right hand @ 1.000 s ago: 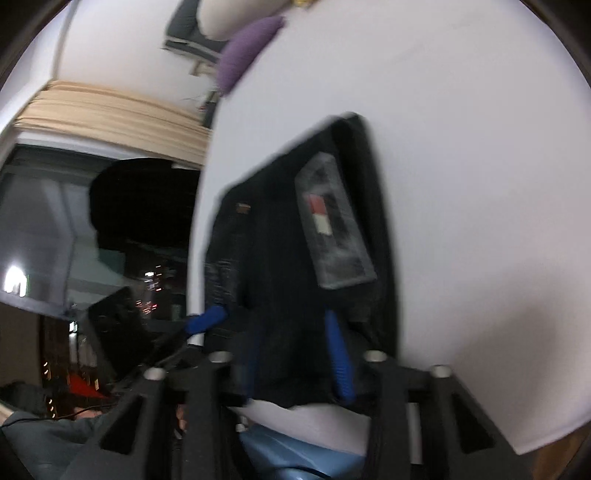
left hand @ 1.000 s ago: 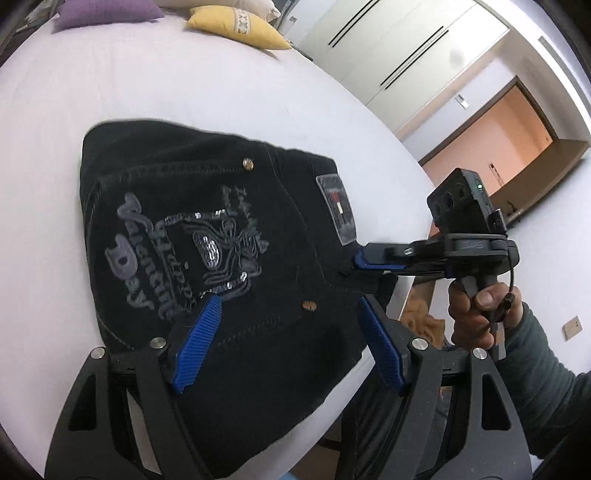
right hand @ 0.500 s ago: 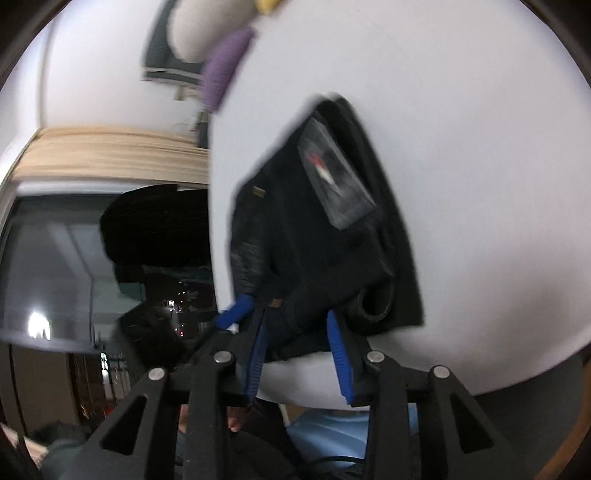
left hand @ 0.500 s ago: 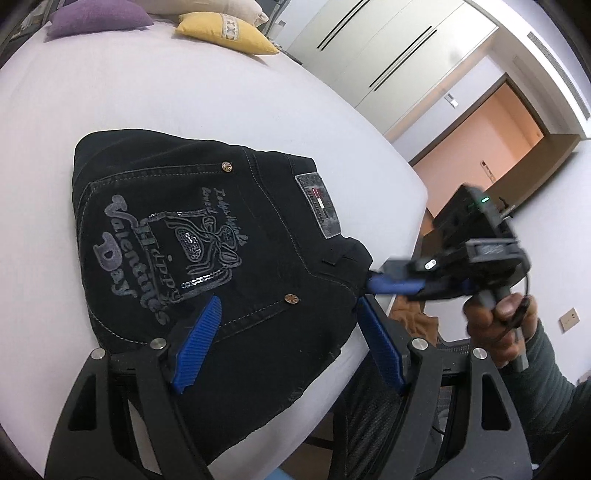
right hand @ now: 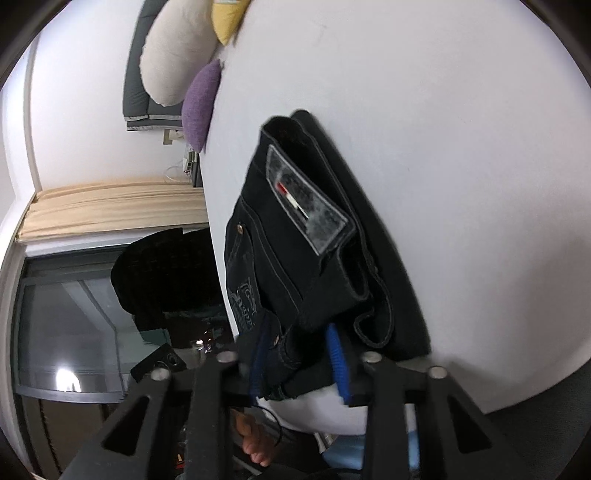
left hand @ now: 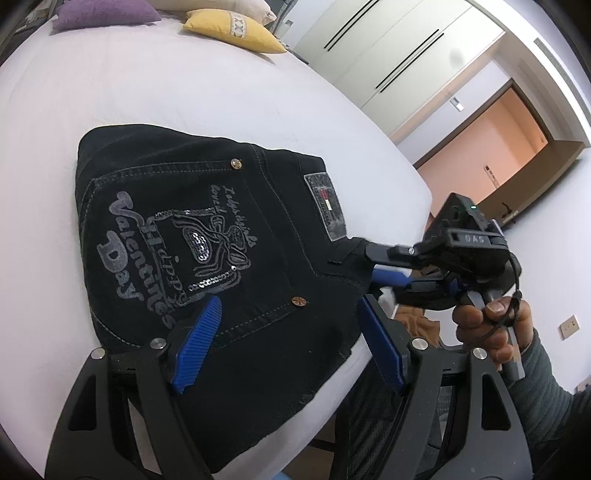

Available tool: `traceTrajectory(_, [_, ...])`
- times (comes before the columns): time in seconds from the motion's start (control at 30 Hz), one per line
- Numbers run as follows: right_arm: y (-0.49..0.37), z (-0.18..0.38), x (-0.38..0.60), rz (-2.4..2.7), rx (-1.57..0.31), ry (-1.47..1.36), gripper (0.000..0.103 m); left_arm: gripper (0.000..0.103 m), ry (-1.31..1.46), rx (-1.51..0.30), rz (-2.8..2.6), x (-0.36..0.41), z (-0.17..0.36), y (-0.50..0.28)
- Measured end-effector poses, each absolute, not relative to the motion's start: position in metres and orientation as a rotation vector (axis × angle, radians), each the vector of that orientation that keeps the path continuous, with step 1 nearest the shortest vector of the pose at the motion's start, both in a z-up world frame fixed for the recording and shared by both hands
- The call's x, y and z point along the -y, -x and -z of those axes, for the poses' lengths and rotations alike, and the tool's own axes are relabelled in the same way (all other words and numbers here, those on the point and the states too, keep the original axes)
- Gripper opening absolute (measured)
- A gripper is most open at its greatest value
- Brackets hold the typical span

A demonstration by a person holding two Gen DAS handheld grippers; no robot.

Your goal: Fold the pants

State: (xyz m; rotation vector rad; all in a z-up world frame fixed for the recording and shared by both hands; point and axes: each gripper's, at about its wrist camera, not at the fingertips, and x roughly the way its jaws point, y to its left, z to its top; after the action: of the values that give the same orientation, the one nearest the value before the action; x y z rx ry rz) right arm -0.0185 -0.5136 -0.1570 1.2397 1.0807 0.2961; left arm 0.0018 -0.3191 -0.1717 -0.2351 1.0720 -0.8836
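Observation:
Black jeans (left hand: 207, 229) lie folded on the white bed (left hand: 147, 92), back pocket with grey lettering facing up. My left gripper (left hand: 290, 310) hovers open over their near edge, its blue pads apart and touching nothing. At the bed's right edge my right gripper (left hand: 373, 264) has its jaws closing on the waistband corner just below the grey label. In the right wrist view that corner of the jeans (right hand: 295, 258) sits bunched between the blue pads of the right gripper (right hand: 297, 332), and the pads press on it.
A yellow pillow (left hand: 236, 27) and a purple pillow (left hand: 107, 16) lie at the head of the bed. White wardrobe doors (left hand: 388, 48) and an open doorway (left hand: 509, 122) stand beyond the right edge. A hand (left hand: 487, 328) in a dark sleeve holds the right gripper.
The right gripper drew back from the label to the bed's edge, rolled, opened, then closed on the waistband corner. The left gripper stayed open over the jeans.

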Motion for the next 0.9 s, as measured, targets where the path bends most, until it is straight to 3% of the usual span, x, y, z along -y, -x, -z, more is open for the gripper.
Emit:
traceTrajectory(0.33, [0.048,0.134,0.506,-0.243,-0.999,-1.242,0.009,0.075,0.250,-1.080,0.885,0.317,0.178,-0.004])
traceTrajectory(0.5, [0.061,0.182,0.511,-0.179,-1.050,-1.339,0.006,0.075,0.188,-1.080,0.893,0.320,0.185,-0.001])
traceTrajectory(0.73, [0.061,0.176,0.517,-0.176,-1.043,-1.314,0.006,0.075,0.245,-1.018,0.896,0.311,0.165,-0.003])
traceTrajectory(0.9, [0.062,0.175,0.516,-0.200,-1.068,-1.312,0.006,0.075,0.134,-1.063,0.879,0.329,0.193,-0.001])
